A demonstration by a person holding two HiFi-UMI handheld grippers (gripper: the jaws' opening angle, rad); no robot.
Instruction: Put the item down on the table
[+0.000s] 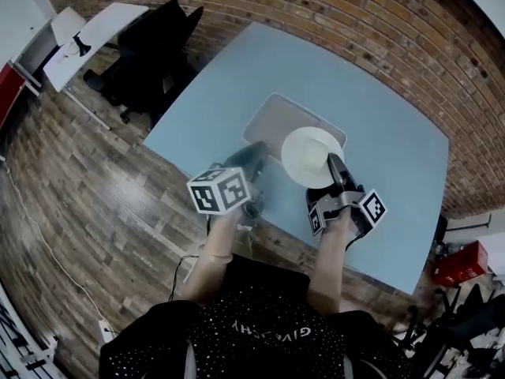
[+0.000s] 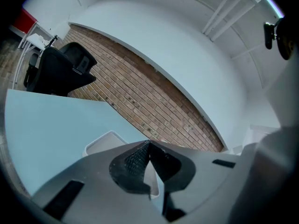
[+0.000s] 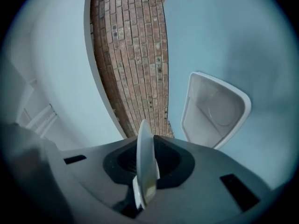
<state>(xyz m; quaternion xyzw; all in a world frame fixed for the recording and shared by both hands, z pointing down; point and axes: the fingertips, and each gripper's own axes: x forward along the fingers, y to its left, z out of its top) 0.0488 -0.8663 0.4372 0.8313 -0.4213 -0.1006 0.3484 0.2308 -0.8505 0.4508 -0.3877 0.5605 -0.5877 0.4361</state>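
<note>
A round white plate (image 1: 310,155) hangs face up over the near right corner of a grey tray (image 1: 278,120) on the light blue table (image 1: 387,136). My right gripper (image 1: 335,166) is shut on the plate's near rim. In the right gripper view the plate (image 3: 144,160) shows edge-on between the jaws, and the tray (image 3: 216,109) lies empty beyond them. My left gripper (image 1: 254,159) hovers over the table's near edge, left of the plate. In the left gripper view its jaws meet at the tips (image 2: 149,143) with nothing between them, and the tray's corner (image 2: 100,143) lies ahead.
A brick wall (image 1: 355,18) runs behind the table. A black office chair (image 1: 154,50) and a white desk (image 1: 87,30) stand off the table's left end on the wood floor. A red box (image 1: 461,263) sits on the floor at the right.
</note>
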